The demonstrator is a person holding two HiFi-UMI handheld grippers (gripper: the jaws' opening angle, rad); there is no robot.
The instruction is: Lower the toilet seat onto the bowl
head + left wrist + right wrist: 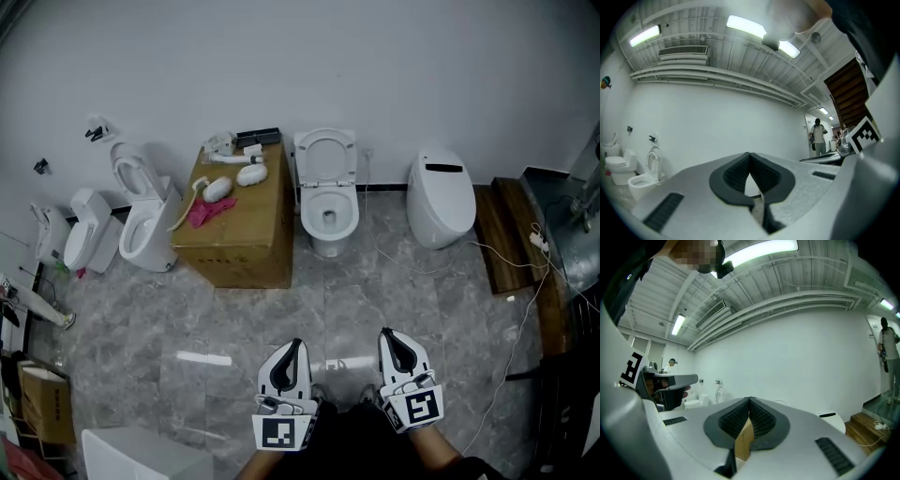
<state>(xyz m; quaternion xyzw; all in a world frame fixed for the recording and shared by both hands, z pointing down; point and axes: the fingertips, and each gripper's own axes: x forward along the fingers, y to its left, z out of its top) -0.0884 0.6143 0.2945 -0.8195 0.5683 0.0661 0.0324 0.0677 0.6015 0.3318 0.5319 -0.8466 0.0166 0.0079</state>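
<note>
Toilet seat (325, 156) up, leaning back toward the white wall (394, 66), above the open bowl (327, 217) of the middle toilet, at the far side of the grey tiled floor (375, 300). Just left of it, a cardboard box (234, 239) with a pink cloth (208, 212) and white parts (234, 178) on top; further left, two more toilets (145, 225); to the right, a closed egg-shaped toilet (441, 199). Left gripper (295, 345) and right gripper (387, 335) side by side at the near edge, well apart from the seat, pointed toward it. Fingers of both pressed together, tip to tip, nothing pinched.
</note>
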